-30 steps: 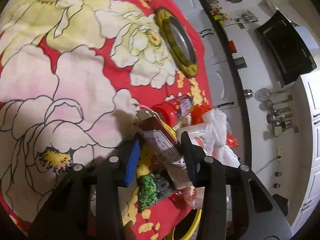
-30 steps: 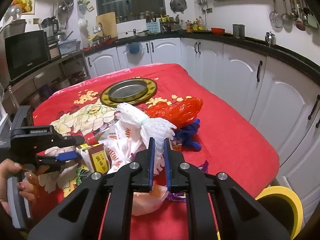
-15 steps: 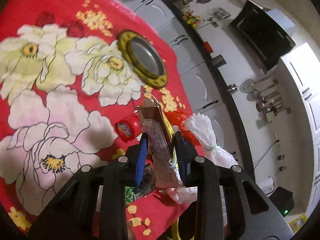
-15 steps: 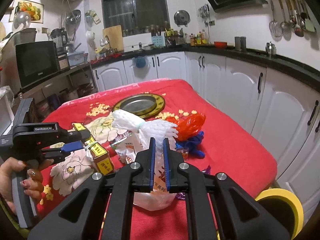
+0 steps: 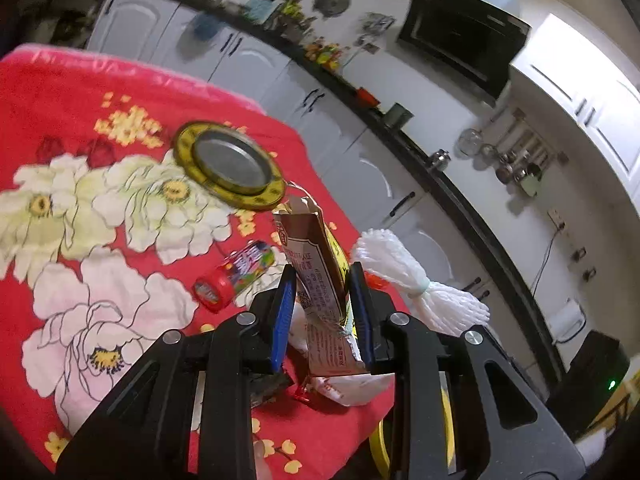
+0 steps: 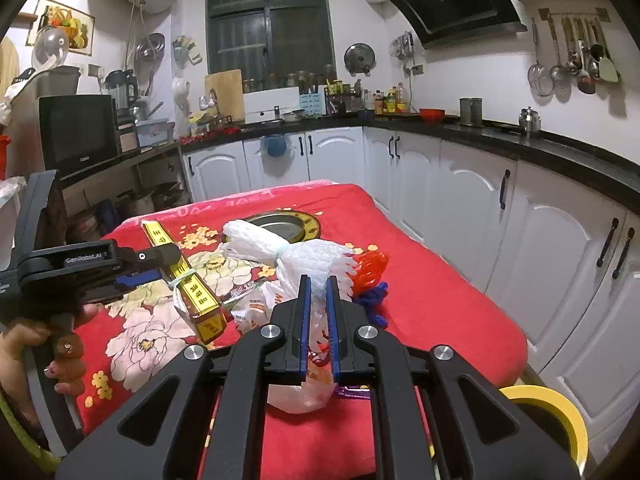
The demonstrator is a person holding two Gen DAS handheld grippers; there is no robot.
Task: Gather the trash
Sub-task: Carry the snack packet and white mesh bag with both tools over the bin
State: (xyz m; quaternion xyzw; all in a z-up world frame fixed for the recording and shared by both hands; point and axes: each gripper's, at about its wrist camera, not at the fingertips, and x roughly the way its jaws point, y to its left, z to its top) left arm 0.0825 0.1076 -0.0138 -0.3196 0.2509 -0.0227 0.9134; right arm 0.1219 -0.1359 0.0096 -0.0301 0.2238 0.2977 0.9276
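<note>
My left gripper is shut on a brown and yellow carton and holds it above the red flowered tablecloth; the carton also shows in the right wrist view. My right gripper is shut on a clear plastic bag with white foam net, lifted off the table. A red-capped candy tube lies on the cloth. Red net and blue scrap lie behind the bag.
A round metal plate with yellow rim sits on the far part of the table. A yellow-rimmed bin stands on the floor at the table's near right corner. White cabinets run along the right.
My left gripper closed on the carton and lifted it off the pile. My right gripper rose with the bag and foam net; both views now sit higher above the table.
</note>
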